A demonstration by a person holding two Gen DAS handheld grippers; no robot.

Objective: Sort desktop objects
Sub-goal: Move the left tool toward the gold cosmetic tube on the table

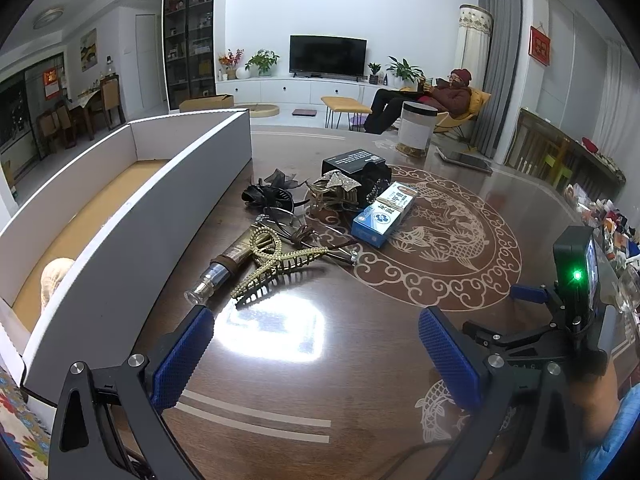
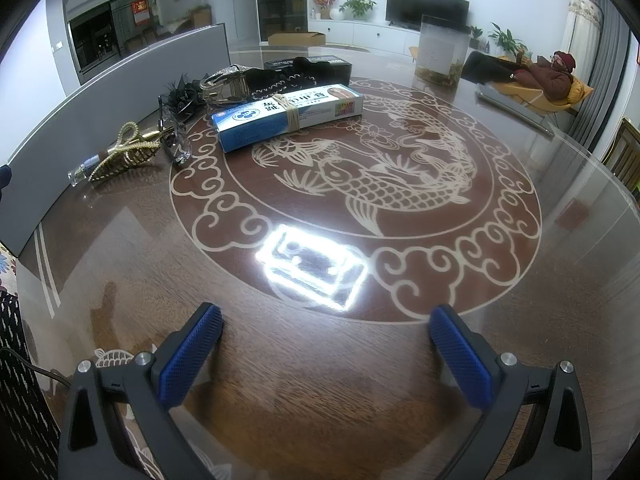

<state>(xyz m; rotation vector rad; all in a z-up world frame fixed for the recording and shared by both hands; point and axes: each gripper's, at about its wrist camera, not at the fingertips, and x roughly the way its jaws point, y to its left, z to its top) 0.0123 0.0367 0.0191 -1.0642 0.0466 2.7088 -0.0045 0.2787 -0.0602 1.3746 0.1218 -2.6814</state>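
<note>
Both my tools spread wide, gripping nothing: left tool (image 1: 316, 344), right tool (image 2: 326, 344). Clutter heaped mid-desk (image 2: 520, 280) beside box (image 1: 132, 240). Risks: gold hair claw (image 1: 272, 268) tangled over tube (image 1: 224, 268) and glasses (image 2: 176, 144), so lifting one may drag others; glossy desk lets things skid.

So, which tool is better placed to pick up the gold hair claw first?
Probably the left tool. It is open, and the gold hair claw lies just ahead of its fingers, beside the white box. From the right tool, also open, the claw sits far off to the left.
</note>
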